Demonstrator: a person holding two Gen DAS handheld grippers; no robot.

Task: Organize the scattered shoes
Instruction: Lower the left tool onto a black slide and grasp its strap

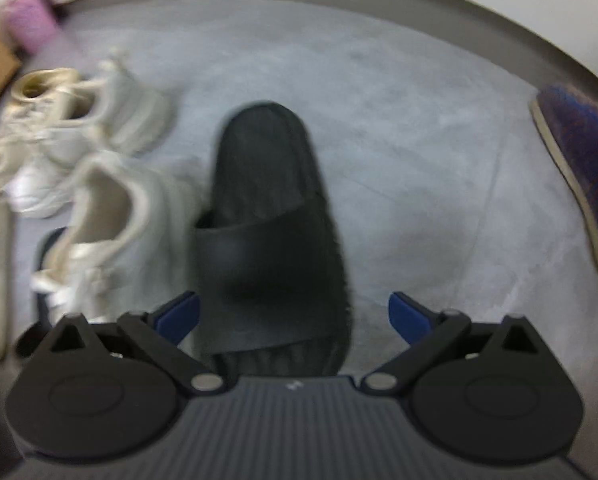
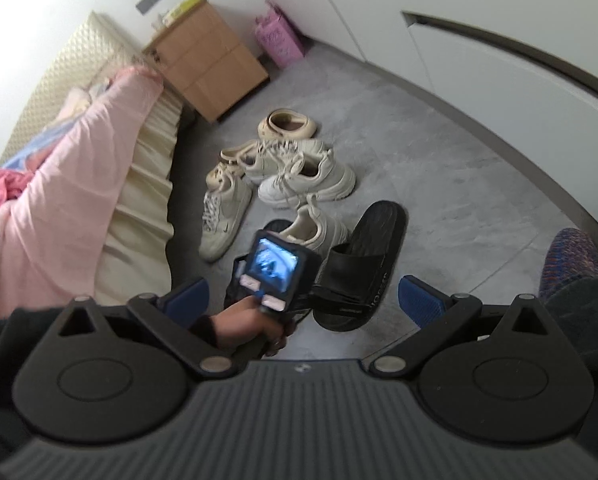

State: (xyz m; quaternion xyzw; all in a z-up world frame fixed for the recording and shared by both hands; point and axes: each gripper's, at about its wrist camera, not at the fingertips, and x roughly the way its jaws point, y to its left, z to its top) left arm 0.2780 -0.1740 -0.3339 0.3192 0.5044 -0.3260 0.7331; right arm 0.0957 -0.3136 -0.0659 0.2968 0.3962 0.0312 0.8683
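Note:
A black slide sandal (image 1: 267, 216) lies on the grey floor, its toe end between the fingers of my left gripper (image 1: 293, 312), which stands open around it. From the right wrist view the same slide (image 2: 367, 256) sits just right of the left gripper's rear screen (image 2: 273, 266), held by a hand (image 2: 243, 324). My right gripper (image 2: 303, 300) hangs open above the floor with nothing in it. A second black slide (image 2: 277, 225) lies partly hidden under a white sneaker (image 2: 319, 228).
Several white and cream sneakers (image 2: 299, 176) and a cream clog (image 2: 287, 122) are piled left of the slide. A foot in a purple knitted slipper (image 2: 571, 260) stands at right. A bed with a pink blanket (image 2: 79, 184), a wooden nightstand (image 2: 207, 60) and a white wardrobe (image 2: 479, 52) border the floor.

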